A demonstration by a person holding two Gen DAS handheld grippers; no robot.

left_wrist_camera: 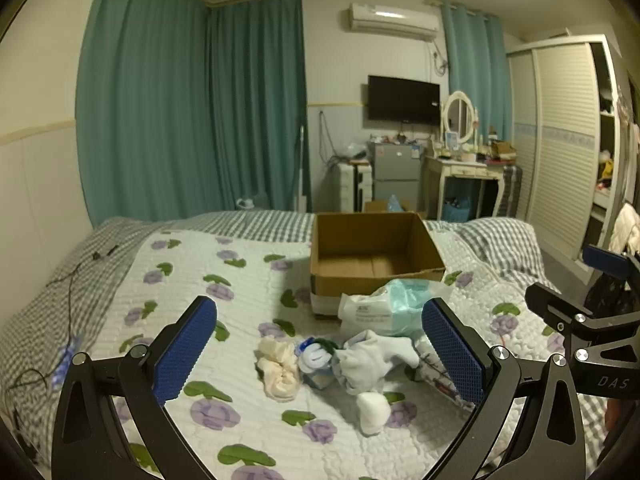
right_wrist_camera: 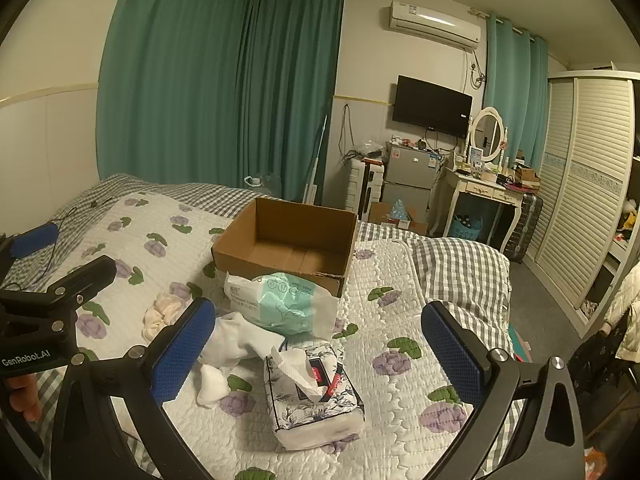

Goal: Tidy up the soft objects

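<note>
An open, empty cardboard box (left_wrist_camera: 376, 256) (right_wrist_camera: 288, 240) stands on the flowered quilt. In front of it lie a plastic pack of towels (left_wrist_camera: 390, 306) (right_wrist_camera: 284, 300), white socks (left_wrist_camera: 370, 364) (right_wrist_camera: 236, 340), a cream cloth bundle (left_wrist_camera: 280, 368) (right_wrist_camera: 160, 314), a blue-white sock ball (left_wrist_camera: 316, 356) and a floral tissue pack (right_wrist_camera: 312, 392). My left gripper (left_wrist_camera: 320, 356) is open above the socks. My right gripper (right_wrist_camera: 316, 354) is open above the tissue pack. Both are empty.
The bed has a grey checked blanket (right_wrist_camera: 460, 268) at its edges and a cable (left_wrist_camera: 68, 280) on the left. Beyond stand a small fridge (right_wrist_camera: 412, 178), a dressing table (right_wrist_camera: 488, 192), a wardrobe (right_wrist_camera: 588, 184) and teal curtains (left_wrist_camera: 180, 112).
</note>
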